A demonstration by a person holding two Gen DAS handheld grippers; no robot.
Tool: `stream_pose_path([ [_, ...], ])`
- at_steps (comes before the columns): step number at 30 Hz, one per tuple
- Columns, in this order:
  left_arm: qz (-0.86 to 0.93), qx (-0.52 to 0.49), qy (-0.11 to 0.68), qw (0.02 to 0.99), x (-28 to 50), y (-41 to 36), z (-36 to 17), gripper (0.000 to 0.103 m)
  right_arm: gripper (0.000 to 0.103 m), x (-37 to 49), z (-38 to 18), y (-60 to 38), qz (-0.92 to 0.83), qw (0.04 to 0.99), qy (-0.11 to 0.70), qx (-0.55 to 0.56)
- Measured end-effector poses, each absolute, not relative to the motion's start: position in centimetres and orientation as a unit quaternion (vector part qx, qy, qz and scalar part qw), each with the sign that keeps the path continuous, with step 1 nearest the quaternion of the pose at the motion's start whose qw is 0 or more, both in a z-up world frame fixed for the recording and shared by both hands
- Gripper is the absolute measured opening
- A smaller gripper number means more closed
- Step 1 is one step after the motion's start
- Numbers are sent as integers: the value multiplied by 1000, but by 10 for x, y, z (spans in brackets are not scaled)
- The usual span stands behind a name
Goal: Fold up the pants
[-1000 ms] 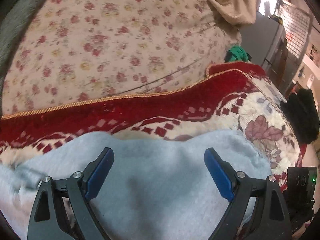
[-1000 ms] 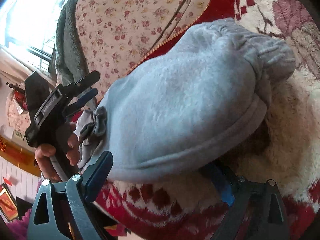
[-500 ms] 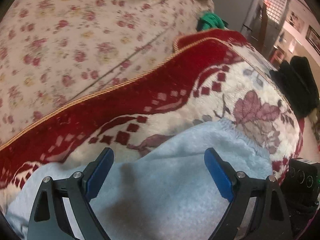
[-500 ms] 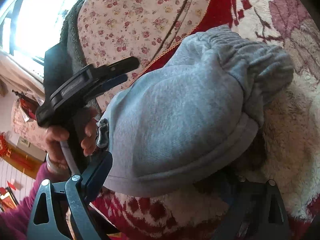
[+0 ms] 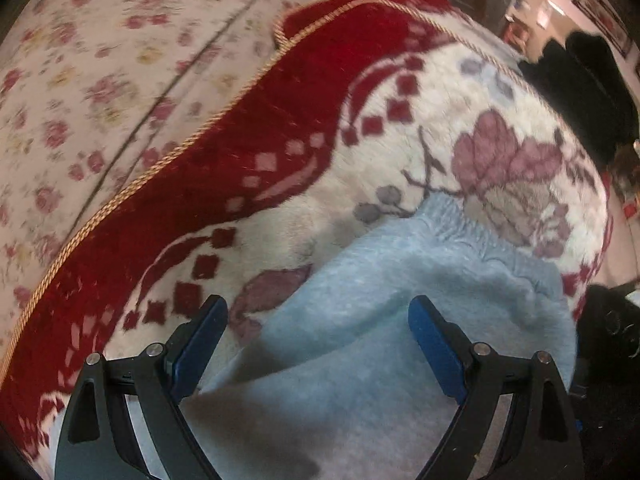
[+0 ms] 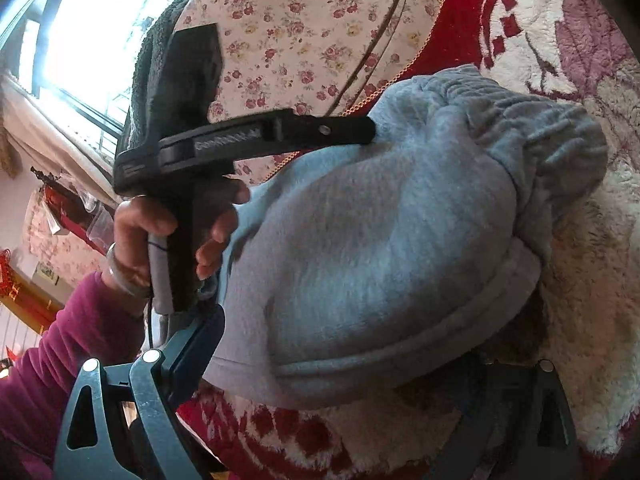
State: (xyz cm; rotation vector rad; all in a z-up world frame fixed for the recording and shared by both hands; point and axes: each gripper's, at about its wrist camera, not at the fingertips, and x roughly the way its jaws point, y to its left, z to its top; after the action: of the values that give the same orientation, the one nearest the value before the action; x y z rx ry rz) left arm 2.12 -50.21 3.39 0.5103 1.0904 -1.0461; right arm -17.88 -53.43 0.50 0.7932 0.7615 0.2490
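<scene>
Grey sweatpants [image 6: 384,240] bundled into a compact, rounded packet at centre of the right wrist view, resting on the red-and-cream plush blanket [image 5: 304,120]; elastic waistband [image 6: 532,128] gathered at upper right of the packet, a folded edge along its lower side. Folding judged largely done: layers stacked, no leg trailing in view; remaining work probably a final tuck or flattening. Left gripper [image 5: 318,332] above the fabric at lower centre of its own view, jaws wide, nothing between them. Right gripper [image 6: 356,364] low at the packet's near edge, left finger beside the cloth, right finger in shadow under the fold; jaws wide, grip on cloth not discernible. Floral sheet [image 5: 100,60] at upper left.
</scene>
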Motion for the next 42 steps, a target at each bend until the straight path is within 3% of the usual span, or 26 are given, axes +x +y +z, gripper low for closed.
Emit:
stream_pose_path([
  [3, -480, 237, 496, 684, 20, -513, 28, 91, 95, -178, 3, -538, 119, 842, 354, 389],
  [6, -494, 232, 502, 671, 22, -519, 22, 91, 80, -174, -2, -543, 114, 836, 359, 400],
  [8, -509, 216, 512, 657, 25, -520, 18, 73, 58, -173, -7, -548, 111, 832, 361, 407],
  [14, -524, 196, 501, 660, 22, -516, 21, 42, 41, -172, -5, -549, 128, 831, 353, 411],
  [19, -518, 184, 490, 676, 20, -504, 30, 26, 34, -172, 8, -544, 130, 842, 345, 393],
  [29, -524, 142, 436, 718, 22, -464, 97, 23, 28, -165, 74, -521, 152, 879, 313, 326],
  [34, -516, 100, 394, 754, 25, -412, 153, 17, 27, -155, 128, -487, 179, 901, 295, 262],
  [42, -446, 38, 346, 824, 34, -267, 213, 12, 27, -124, 194, -375, 230, 923, 284, 122],
])
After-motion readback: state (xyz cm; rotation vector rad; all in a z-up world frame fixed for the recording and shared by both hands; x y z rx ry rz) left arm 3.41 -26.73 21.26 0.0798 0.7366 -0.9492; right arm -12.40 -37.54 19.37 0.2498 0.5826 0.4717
